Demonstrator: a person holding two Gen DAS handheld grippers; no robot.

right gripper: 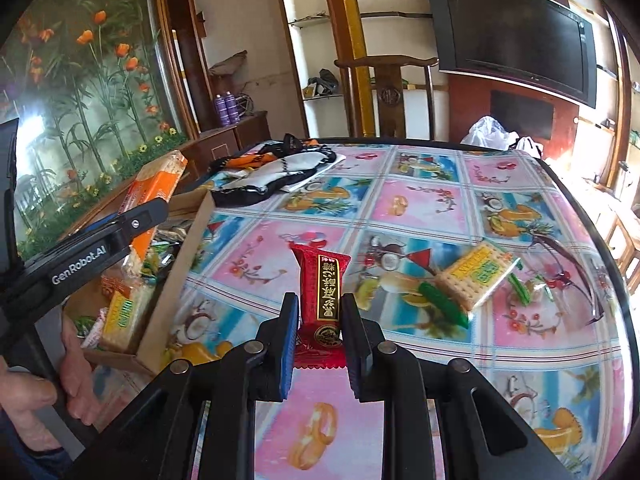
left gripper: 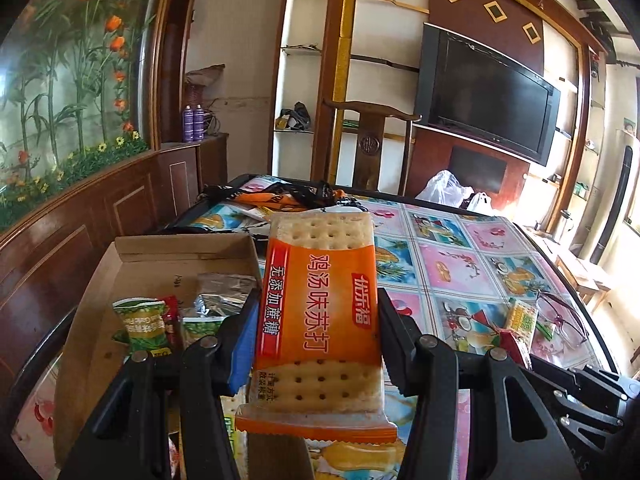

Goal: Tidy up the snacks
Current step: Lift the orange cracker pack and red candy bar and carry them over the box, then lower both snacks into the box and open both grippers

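Note:
My left gripper [left gripper: 316, 316] is shut on an orange cracker packet [left gripper: 320, 300] and holds it above the right edge of a cardboard box [left gripper: 132, 248] that holds green and silver snack packets [left gripper: 144, 328]. In the right wrist view the same packet [right gripper: 156, 192] hangs over the box [right gripper: 176, 280]. My right gripper [right gripper: 320, 316] is shut on a small red snack packet [right gripper: 322, 296], just above the table. A yellow-green cracker packet [right gripper: 476, 276] lies on the table to the right; it also shows in the left wrist view [left gripper: 520, 320].
The table [right gripper: 420, 204] has a colourful patterned cloth. Black, orange and white fabric items [right gripper: 276, 172] lie at the far edge. A pair of glasses [left gripper: 560, 316] lies near the right edge. A wooden chair [right gripper: 388, 92] stands behind the table. A hand [right gripper: 76, 380] is at the box's near corner.

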